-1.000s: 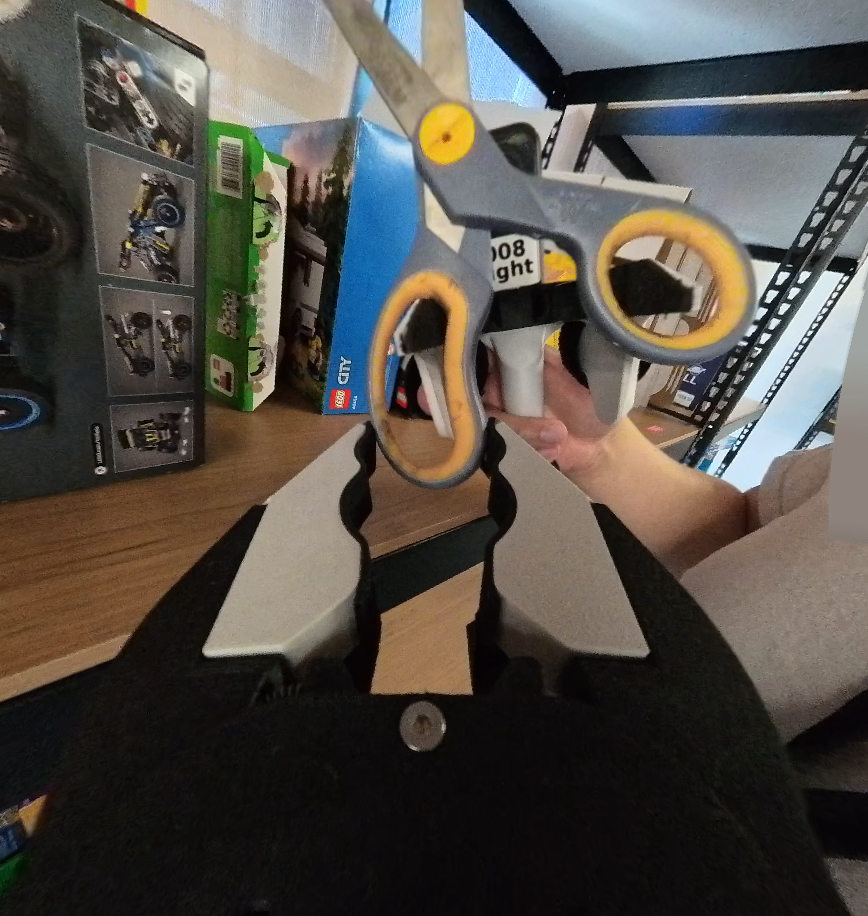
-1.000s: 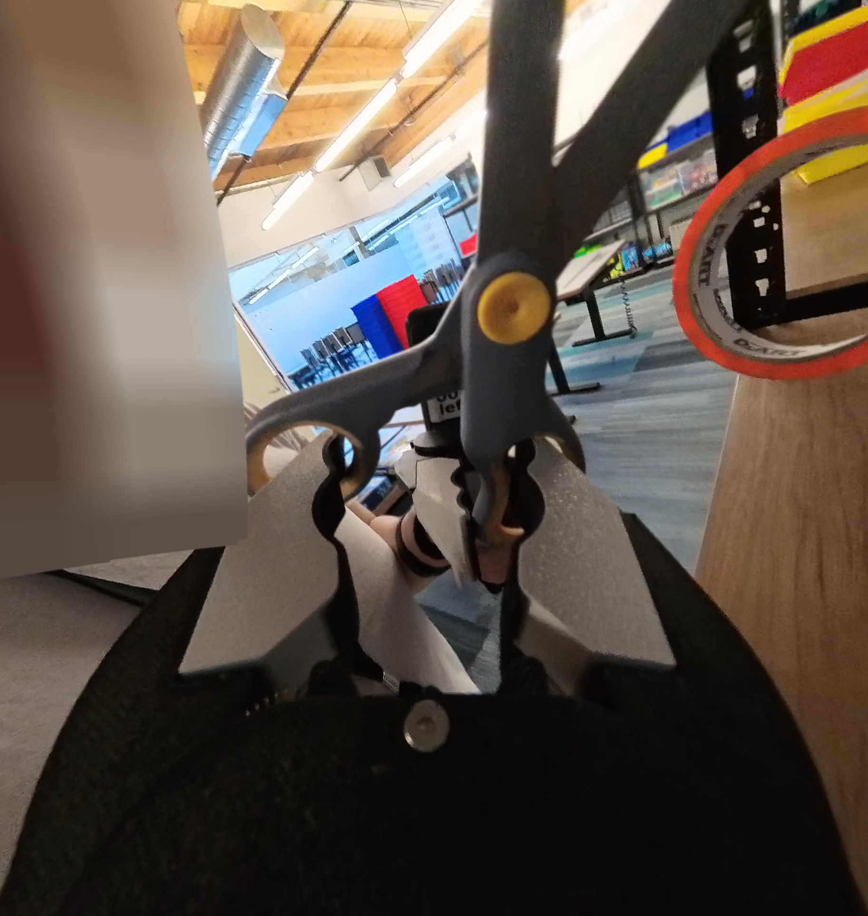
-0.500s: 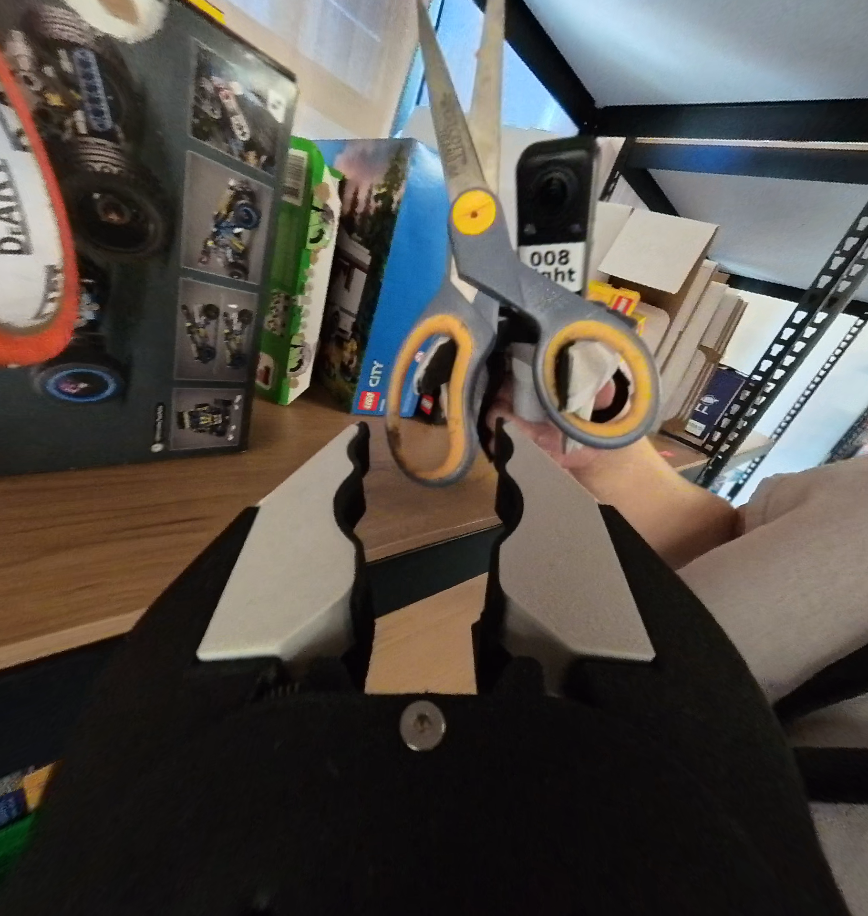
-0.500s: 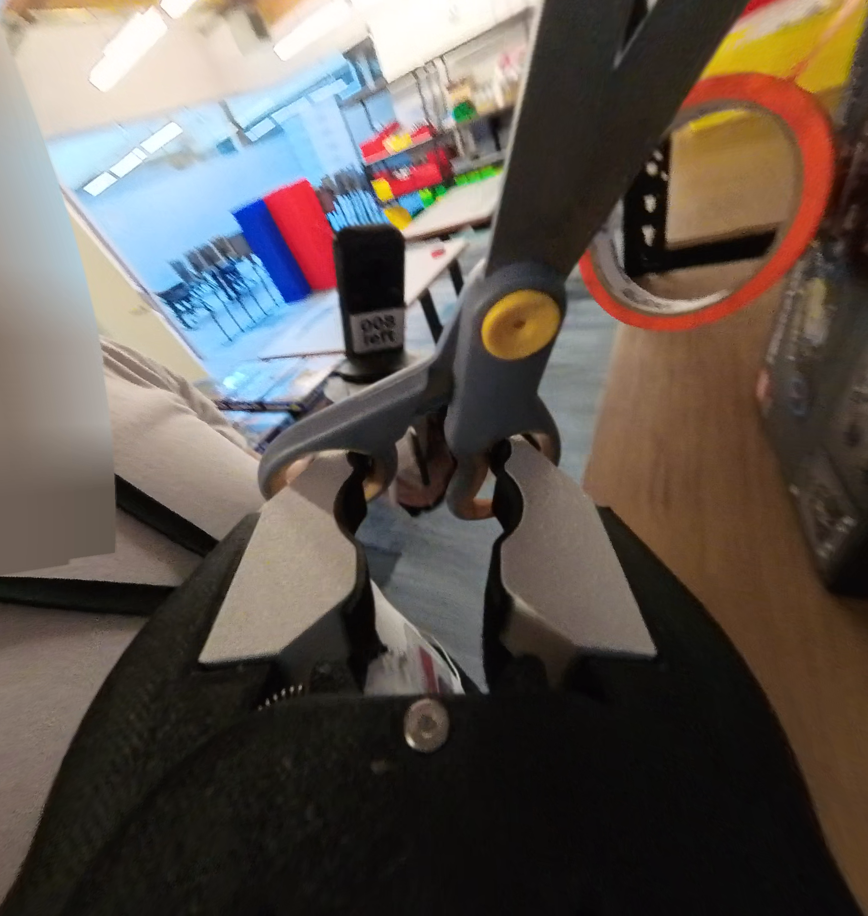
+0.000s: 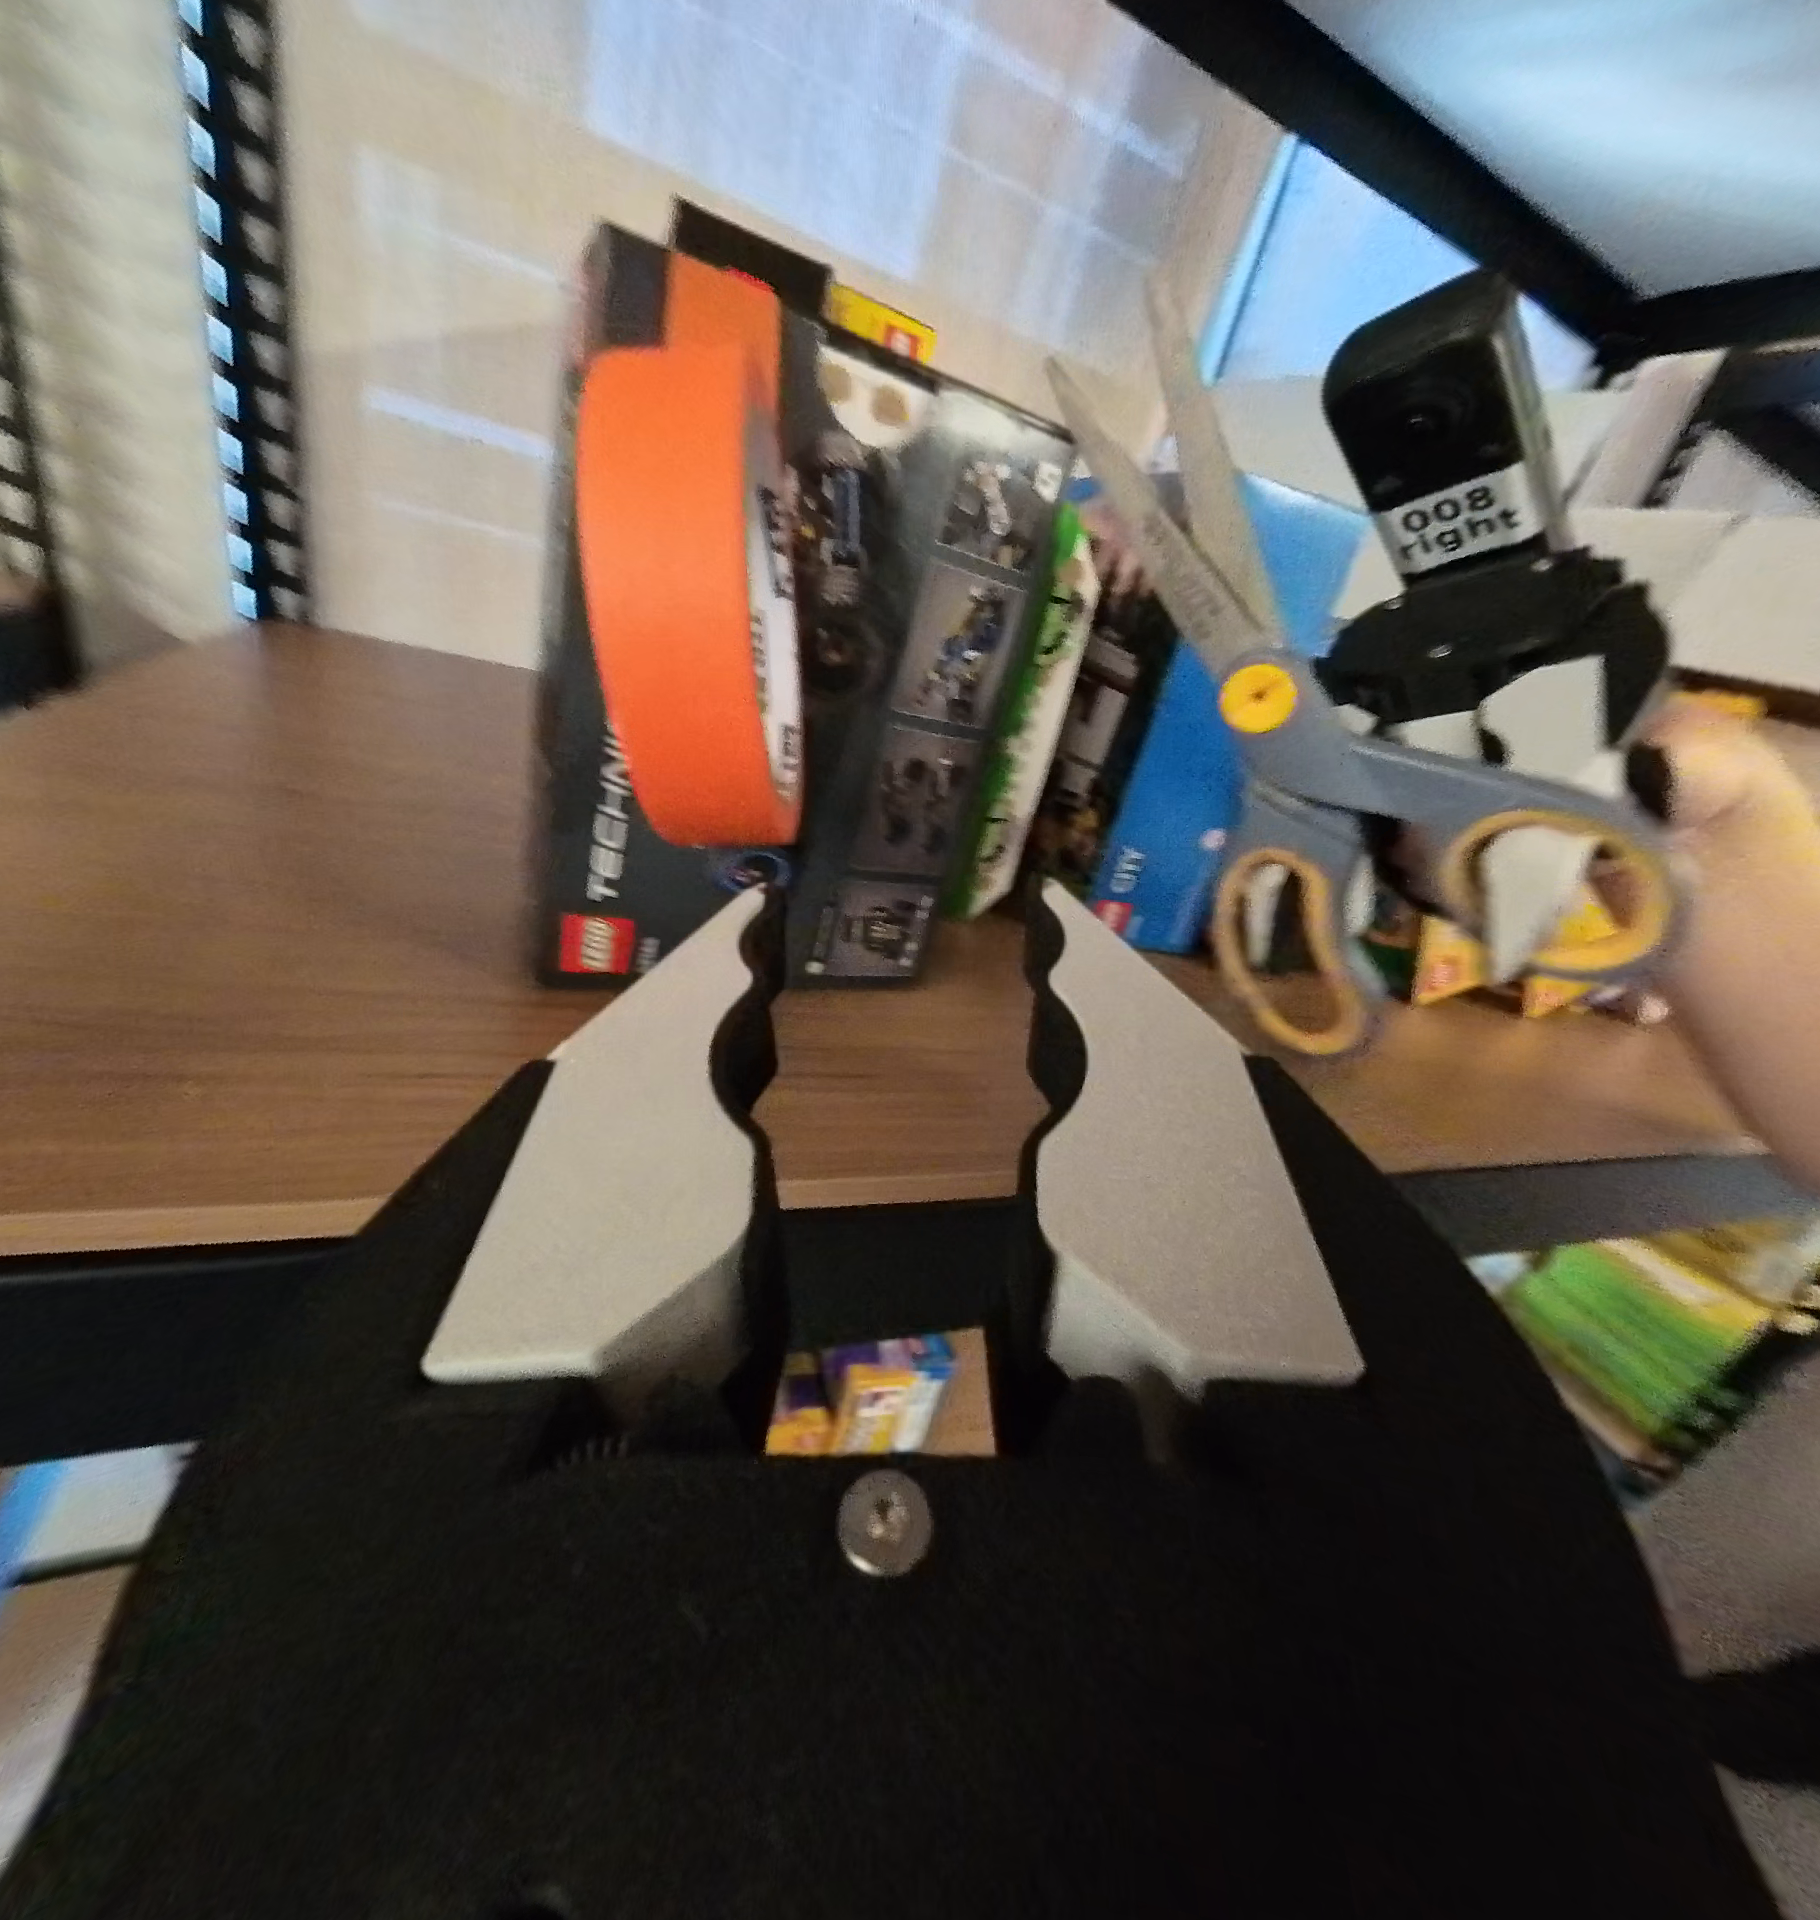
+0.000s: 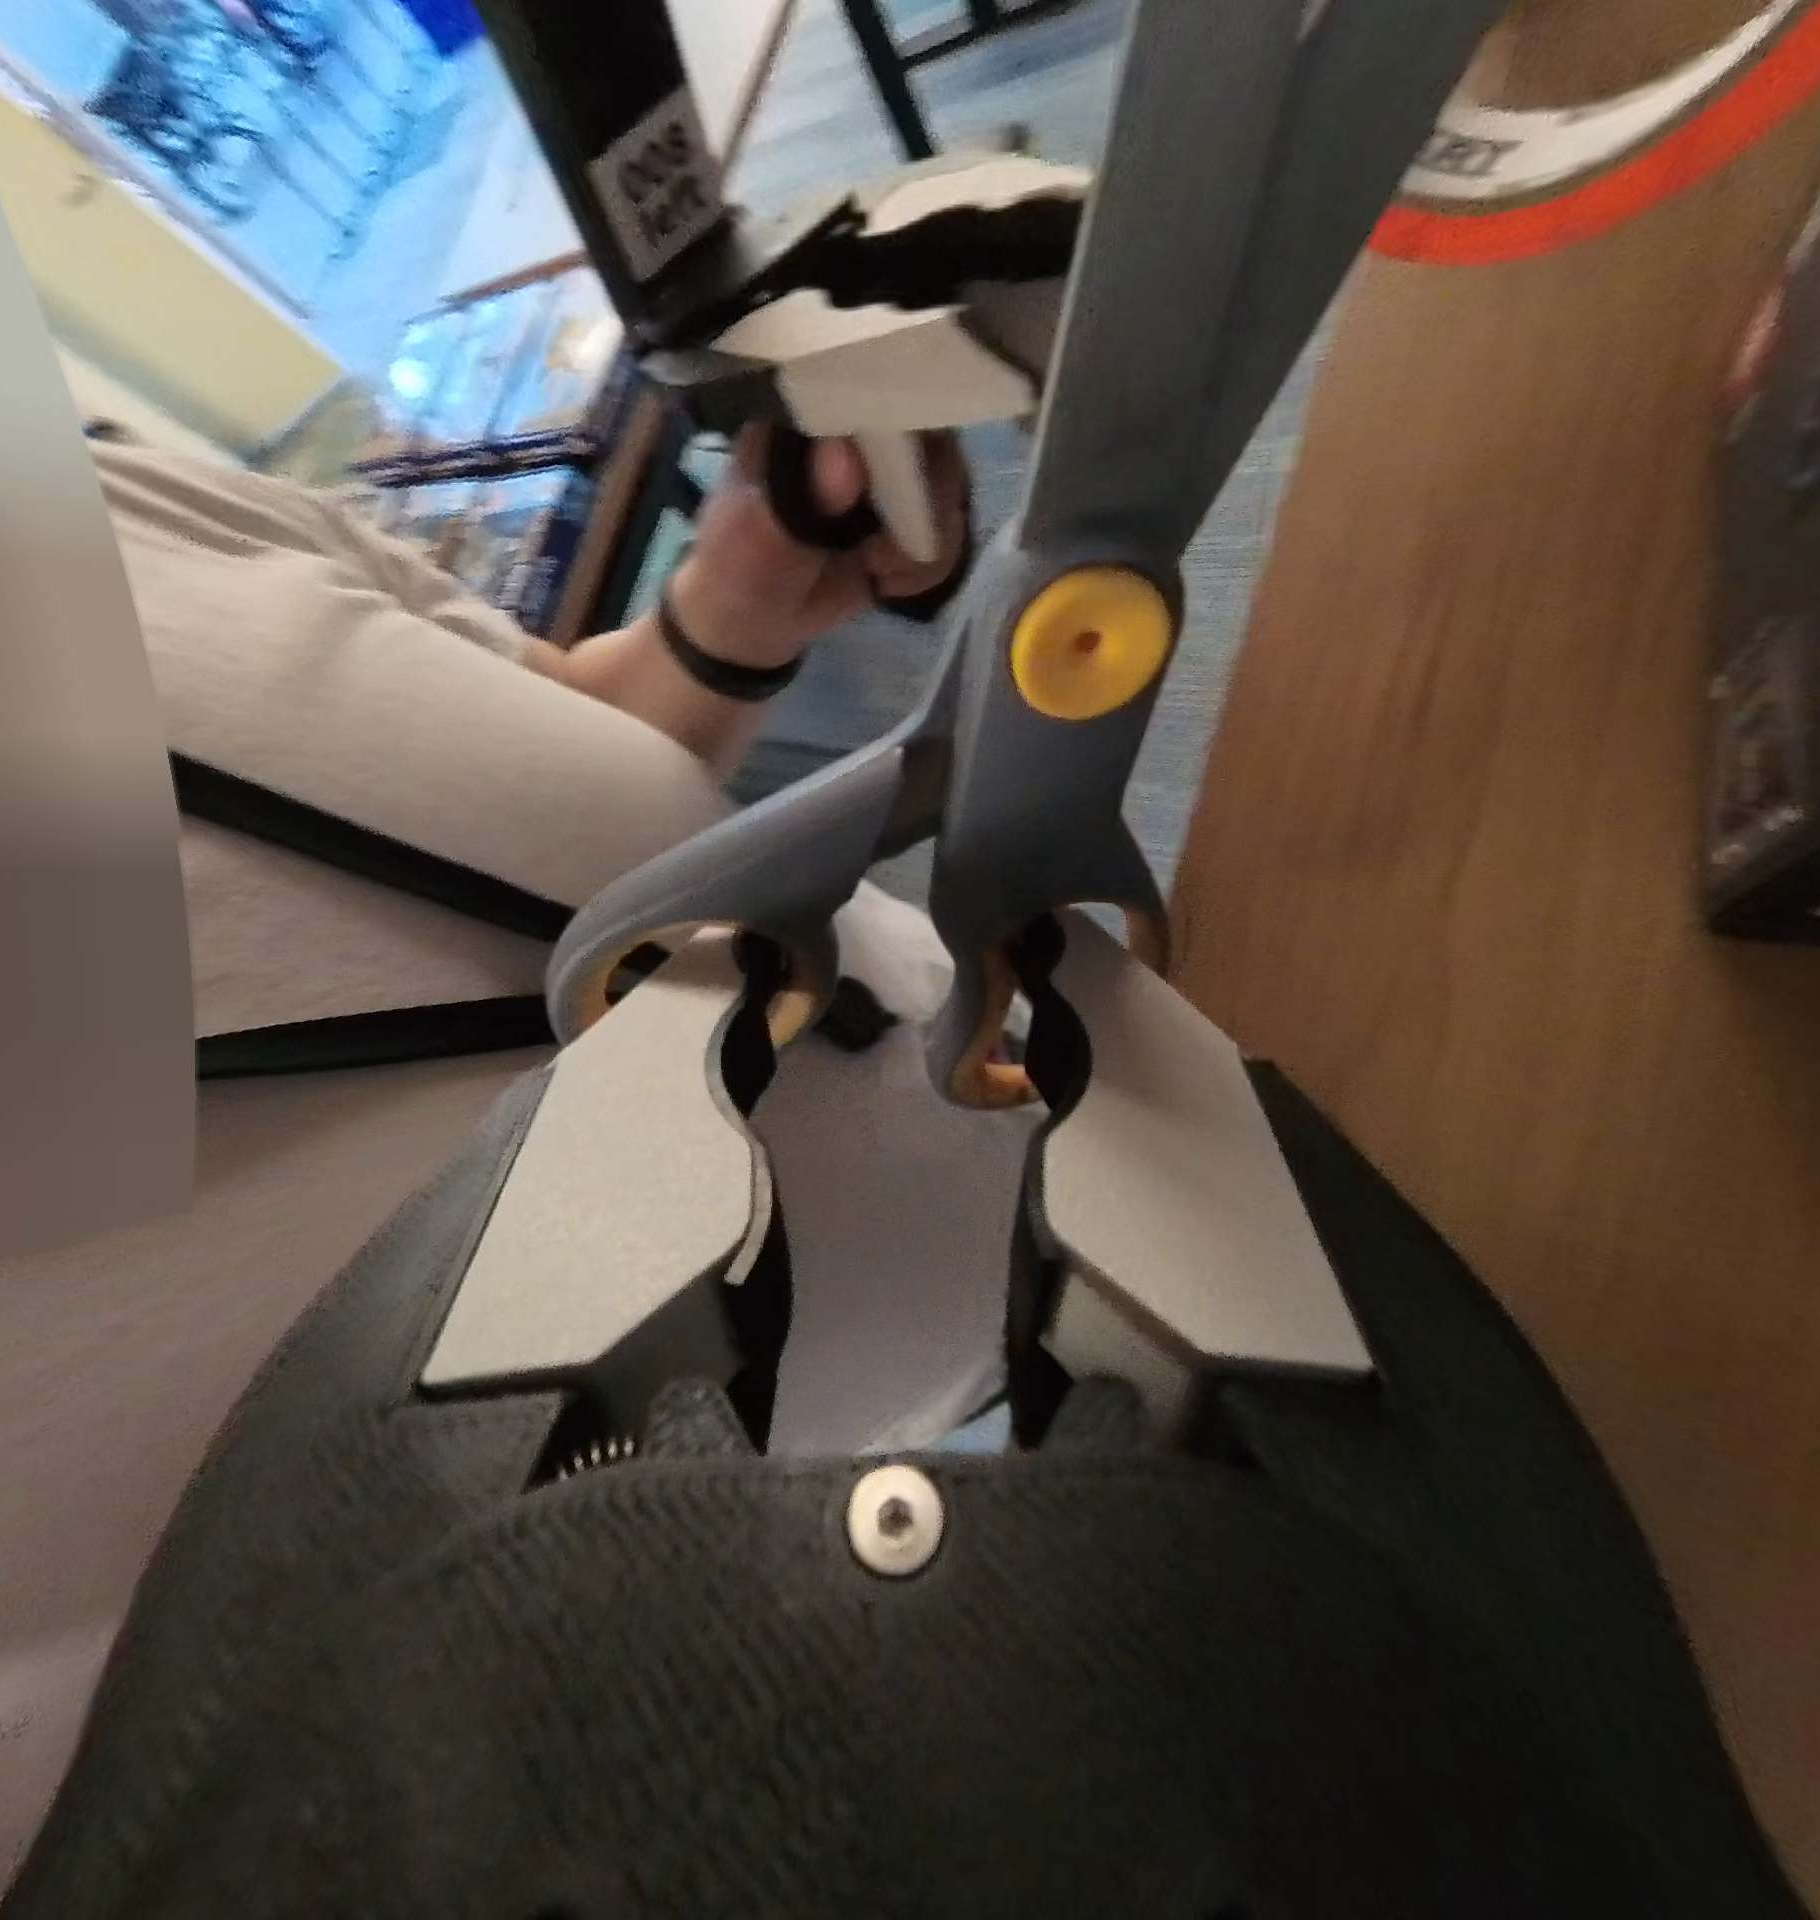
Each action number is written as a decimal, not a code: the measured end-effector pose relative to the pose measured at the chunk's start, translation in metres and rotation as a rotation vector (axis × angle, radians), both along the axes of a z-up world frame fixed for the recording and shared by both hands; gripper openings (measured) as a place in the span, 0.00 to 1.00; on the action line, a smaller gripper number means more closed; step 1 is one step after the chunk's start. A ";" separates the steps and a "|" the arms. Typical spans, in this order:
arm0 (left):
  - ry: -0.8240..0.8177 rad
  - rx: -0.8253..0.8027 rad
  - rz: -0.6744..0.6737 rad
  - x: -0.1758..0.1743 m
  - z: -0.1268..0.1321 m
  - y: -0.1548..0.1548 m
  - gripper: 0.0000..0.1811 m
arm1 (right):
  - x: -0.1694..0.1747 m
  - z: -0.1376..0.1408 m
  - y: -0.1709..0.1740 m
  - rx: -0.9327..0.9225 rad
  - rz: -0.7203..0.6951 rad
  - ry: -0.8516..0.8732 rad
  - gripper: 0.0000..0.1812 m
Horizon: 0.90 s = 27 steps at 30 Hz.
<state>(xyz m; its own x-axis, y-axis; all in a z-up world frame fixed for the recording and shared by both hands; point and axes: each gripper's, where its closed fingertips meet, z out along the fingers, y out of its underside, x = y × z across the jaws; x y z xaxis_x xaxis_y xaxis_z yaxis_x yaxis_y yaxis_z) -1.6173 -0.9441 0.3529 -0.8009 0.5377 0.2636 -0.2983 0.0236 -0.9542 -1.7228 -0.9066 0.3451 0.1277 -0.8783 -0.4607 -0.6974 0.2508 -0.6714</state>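
My left gripper (image 5: 895, 914) is open and empty. Its left fingertip is just below a roll of orange tape (image 5: 688, 582) that stands on edge in the air in front of the toy boxes; what holds it up is hidden. My right gripper (image 6: 895, 987) has one fingertip through each handle ring of grey and yellow scissors (image 6: 1051, 810), with its jaws apart and the blades pointing up, slightly spread. In the left wrist view the scissors (image 5: 1301, 748) and right gripper (image 5: 1436, 883) are off to the right. In the right wrist view the left gripper (image 6: 989, 270) is beside the tape (image 6: 1571, 197).
A dark toy box (image 5: 885, 675), a green one (image 5: 1031, 727) and a blue one (image 5: 1186, 810) stand on the wooden shelf (image 5: 262, 935). A black rack beam (image 5: 1508, 156) runs overhead. Coloured boxes (image 5: 1654, 1340) lie on a lower shelf. A person's hand (image 5: 1768, 883) and arm (image 6: 615, 665) are close.
My left gripper has swung left, away from the scissors handles and up to the orange tape. The right gripper still carries the scissors, which now sit to the right.
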 end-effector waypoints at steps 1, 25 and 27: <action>-0.024 -0.012 0.039 0.007 0.001 -0.002 0.24 | 0.000 0.006 0.003 0.060 0.026 -0.011 0.25; -0.160 -0.107 0.204 0.027 0.026 -0.047 0.15 | -0.009 0.053 -0.025 0.360 0.190 0.266 0.25; -0.175 -0.127 0.221 0.027 0.029 -0.045 0.15 | -0.005 0.056 -0.029 0.366 0.183 0.255 0.23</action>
